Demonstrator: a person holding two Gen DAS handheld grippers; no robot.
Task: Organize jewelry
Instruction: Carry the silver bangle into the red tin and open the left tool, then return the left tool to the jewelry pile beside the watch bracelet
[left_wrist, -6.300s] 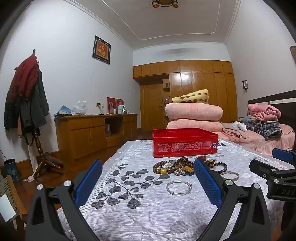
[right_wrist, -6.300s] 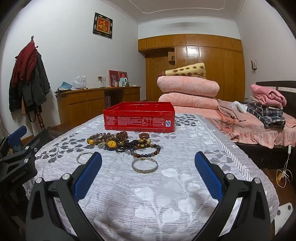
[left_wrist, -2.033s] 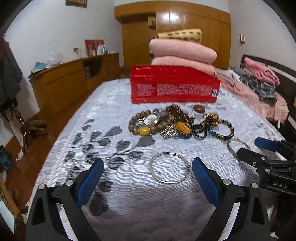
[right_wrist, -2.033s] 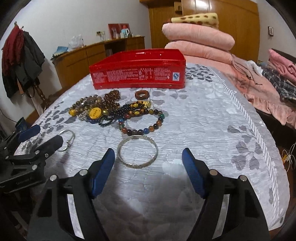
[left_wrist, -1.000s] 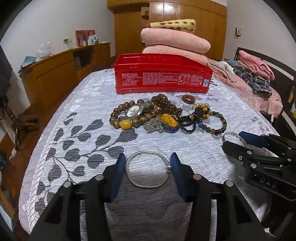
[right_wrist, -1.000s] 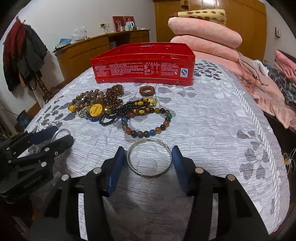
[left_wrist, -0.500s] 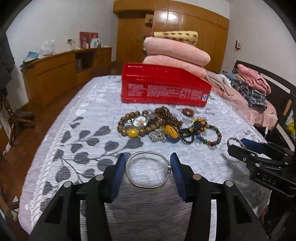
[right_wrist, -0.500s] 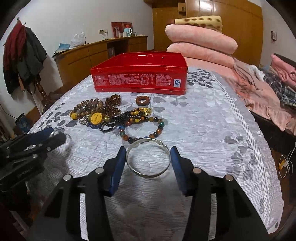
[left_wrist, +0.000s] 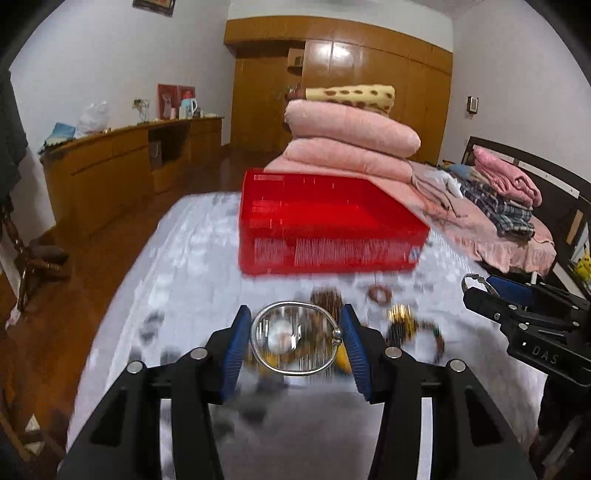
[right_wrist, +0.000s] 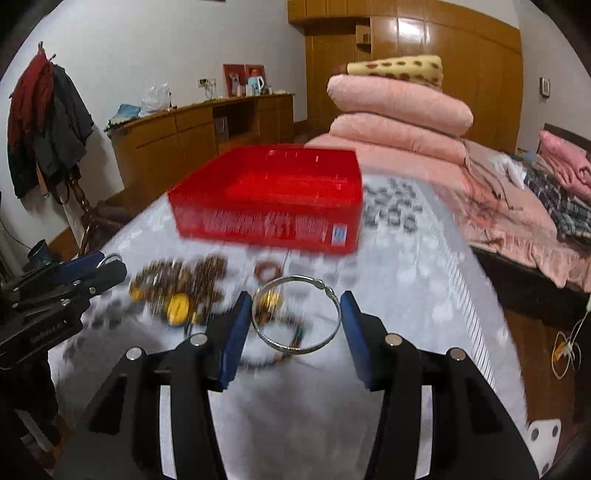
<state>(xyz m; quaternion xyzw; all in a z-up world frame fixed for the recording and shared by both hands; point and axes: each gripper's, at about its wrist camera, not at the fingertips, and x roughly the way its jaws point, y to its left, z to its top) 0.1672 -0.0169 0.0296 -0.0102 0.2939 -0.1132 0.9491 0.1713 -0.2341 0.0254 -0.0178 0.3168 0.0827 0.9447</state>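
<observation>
My left gripper (left_wrist: 294, 339) is shut on a silver bangle (left_wrist: 334, 334) and holds it above the table, over a blurred pile of bead bracelets (left_wrist: 400, 326). My right gripper (right_wrist: 295, 319) is shut on a second silver bangle (right_wrist: 321, 284), also lifted. The open red box (left_wrist: 325, 221) stands beyond the pile; it also shows in the right wrist view (right_wrist: 273, 199). The bead pile (right_wrist: 177, 288) lies left of the right gripper. Each gripper shows in the other's view, the right one (left_wrist: 480, 284) and the left one (right_wrist: 107, 264).
The table has a white cloth with grey leaves (right_wrist: 424, 295). Folded pink quilts (left_wrist: 351, 144) are stacked behind the box. A bed with clothes (left_wrist: 506, 199) is at the right, a wooden sideboard (left_wrist: 110, 166) at the left.
Both grippers, each holding its bangle, have lifted off the cloth and moved forward over the bead pile toward the red box. The view is motion-blurred.
</observation>
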